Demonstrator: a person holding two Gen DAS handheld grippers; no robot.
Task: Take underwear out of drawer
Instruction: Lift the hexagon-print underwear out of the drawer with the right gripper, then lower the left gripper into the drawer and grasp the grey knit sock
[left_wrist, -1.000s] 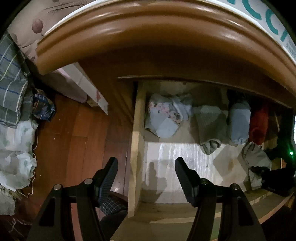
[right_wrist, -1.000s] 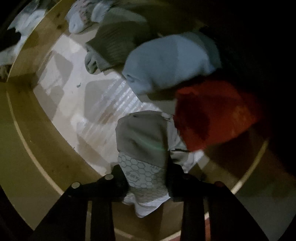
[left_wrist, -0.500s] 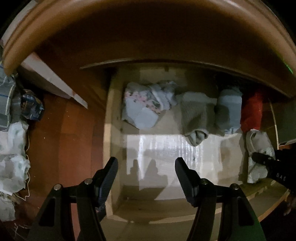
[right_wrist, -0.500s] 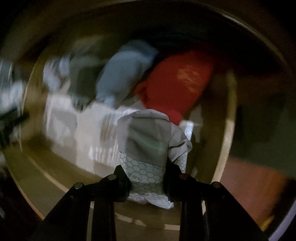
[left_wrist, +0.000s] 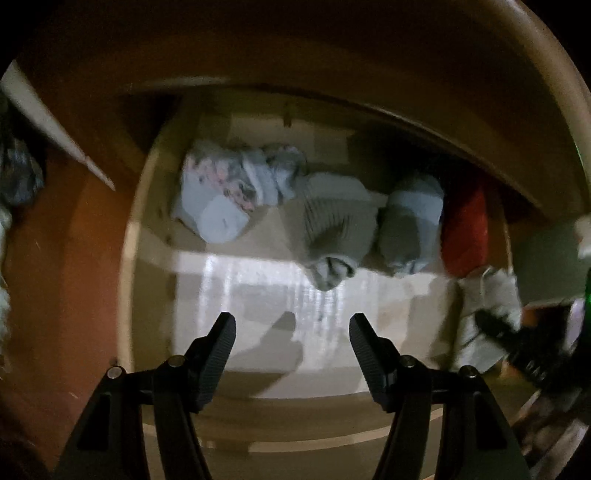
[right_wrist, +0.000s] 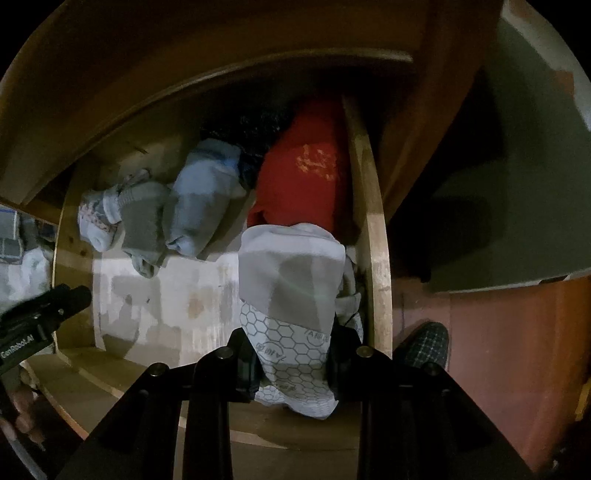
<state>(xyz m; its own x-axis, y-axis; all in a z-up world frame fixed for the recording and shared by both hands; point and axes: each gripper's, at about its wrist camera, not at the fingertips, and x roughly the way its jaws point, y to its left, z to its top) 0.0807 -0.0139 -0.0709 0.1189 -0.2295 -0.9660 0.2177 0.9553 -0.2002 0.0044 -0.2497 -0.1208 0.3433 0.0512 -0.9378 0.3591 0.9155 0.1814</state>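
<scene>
My right gripper (right_wrist: 291, 365) is shut on grey underwear (right_wrist: 291, 280) with a white hexagon-print band, held above the right end of the open wooden drawer (right_wrist: 373, 251). The same grey underwear (left_wrist: 484, 314) shows blurred at the right edge of the left wrist view, with the right gripper's black body below it. My left gripper (left_wrist: 291, 336) is open and holds nothing, hanging over the drawer's bare pale bottom (left_wrist: 258, 288). At the back of the drawer lie a floral blue bundle (left_wrist: 225, 195), a grey ribbed bundle (left_wrist: 332, 229), a light blue bundle (left_wrist: 410, 229) and a red bundle (left_wrist: 465, 229).
The cabinet's brown top edge (left_wrist: 406, 92) overhangs the back of the drawer. Reddish wood floor (left_wrist: 62, 258) lies left of the drawer, with heaped clothes at the far left. A checked slipper (right_wrist: 424, 343) stands on the floor right of the drawer, and a green surface (right_wrist: 517, 206) beyond.
The right gripper has risen and rolled with the grey underwear, lifting it off the drawer bottom. The left gripper has tilted down and shifted over the drawer's middle, still open.
</scene>
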